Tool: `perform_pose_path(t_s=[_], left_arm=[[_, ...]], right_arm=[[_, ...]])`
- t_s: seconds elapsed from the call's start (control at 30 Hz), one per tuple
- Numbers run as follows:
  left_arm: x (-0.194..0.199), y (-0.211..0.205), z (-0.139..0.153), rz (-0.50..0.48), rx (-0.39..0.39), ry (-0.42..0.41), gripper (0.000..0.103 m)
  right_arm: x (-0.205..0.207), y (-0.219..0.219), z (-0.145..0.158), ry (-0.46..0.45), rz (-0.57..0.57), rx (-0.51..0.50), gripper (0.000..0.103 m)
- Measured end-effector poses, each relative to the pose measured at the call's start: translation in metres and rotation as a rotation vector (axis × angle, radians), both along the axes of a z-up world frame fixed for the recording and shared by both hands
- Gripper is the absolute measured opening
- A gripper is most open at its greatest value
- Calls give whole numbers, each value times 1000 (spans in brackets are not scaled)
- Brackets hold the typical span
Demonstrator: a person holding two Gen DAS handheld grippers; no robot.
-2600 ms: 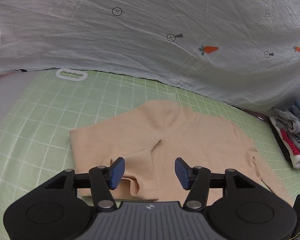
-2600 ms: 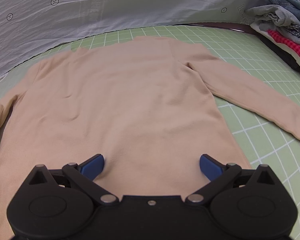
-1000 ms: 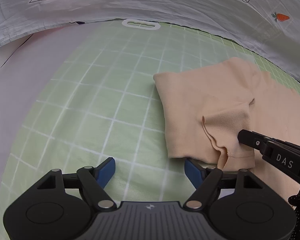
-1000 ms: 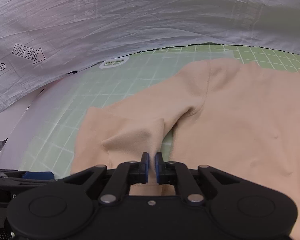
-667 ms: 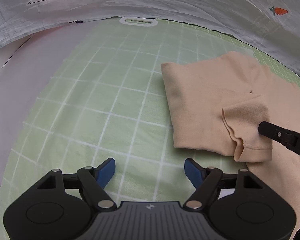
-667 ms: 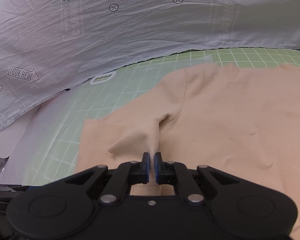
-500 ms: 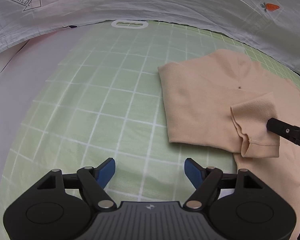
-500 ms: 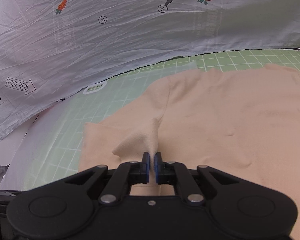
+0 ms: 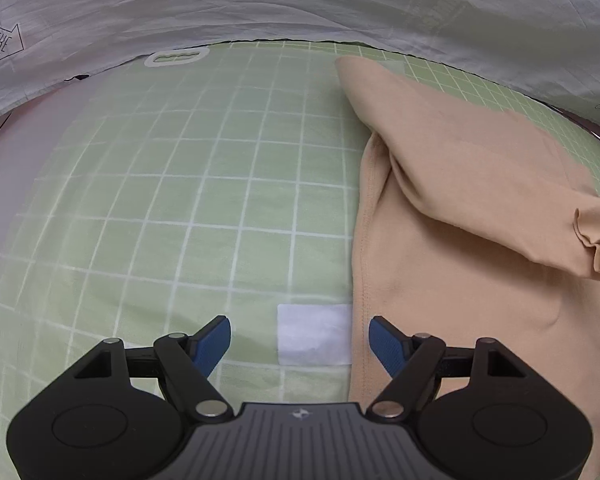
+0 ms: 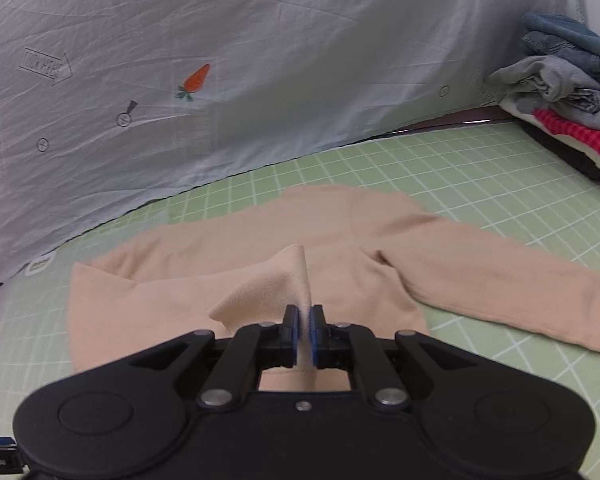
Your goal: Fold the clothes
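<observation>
1. The right gripper [image 10: 305,330] was clamped on the sleeve cuff [image 10: 276,284], lifted over the sweater [image 10: 228,248] on the green mat [image 9: 180,200];
2. The left gripper [image 9: 300,338] stood wide apart, empty, at the sweater's left edge.

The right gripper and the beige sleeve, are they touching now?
Touching. In the right wrist view the right gripper is shut, and the cuff end of the beige sleeve is pinched between its fingers.

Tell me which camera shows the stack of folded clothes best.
The right wrist view: the stack of folded clothes sits at its right edge, beside the green mat. The left wrist view does not show it at all.
</observation>
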State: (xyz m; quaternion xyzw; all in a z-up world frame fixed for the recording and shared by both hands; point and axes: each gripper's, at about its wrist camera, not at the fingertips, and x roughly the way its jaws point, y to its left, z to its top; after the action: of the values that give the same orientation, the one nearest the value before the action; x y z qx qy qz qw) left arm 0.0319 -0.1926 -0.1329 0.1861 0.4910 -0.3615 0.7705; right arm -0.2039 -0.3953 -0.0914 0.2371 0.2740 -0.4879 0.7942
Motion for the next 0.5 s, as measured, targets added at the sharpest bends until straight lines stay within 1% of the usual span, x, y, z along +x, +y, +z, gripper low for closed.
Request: perform_pose_path(t_s=[0.03,0.07,0.1,0.13,0.17,0.27,0.33,0.4,0.43,0.5], left_arm=[[-3,-1,-1,-1,2,1,77],[-5,-2,-1,-2,5,2,77],[-8,-3,-2,-4,7,4,77],[-10,-4,-2,-5,9,5,77],[-13,-4,-3,-6,12,6,77],[-15,-6,-4,-15,20,6,77],[-15,-7,-6,-22,26,6,77],[-16,-8,-7,-29,32,6,77],[-16,-9,-8,-33,35,5,77],[-16,-9,-9,-40,41,5,77]], right_arm=[[-3,-3,-3,33,-17,-4,12],[-7,-3,-5,41,-19,-3,15],[-11,-3,-7,49,-20,-3,23],[-14,-2,-8,51,-18,0,34],[-14,0,-10,43,-7,6,38],[-5,10,-15,53,68,22,37],[6,17,-21,95,131,23,37],[16,22,-33,155,174,27,37],[19,23,-38,179,190,29,37],[21,24,-44,197,194,31,37]])
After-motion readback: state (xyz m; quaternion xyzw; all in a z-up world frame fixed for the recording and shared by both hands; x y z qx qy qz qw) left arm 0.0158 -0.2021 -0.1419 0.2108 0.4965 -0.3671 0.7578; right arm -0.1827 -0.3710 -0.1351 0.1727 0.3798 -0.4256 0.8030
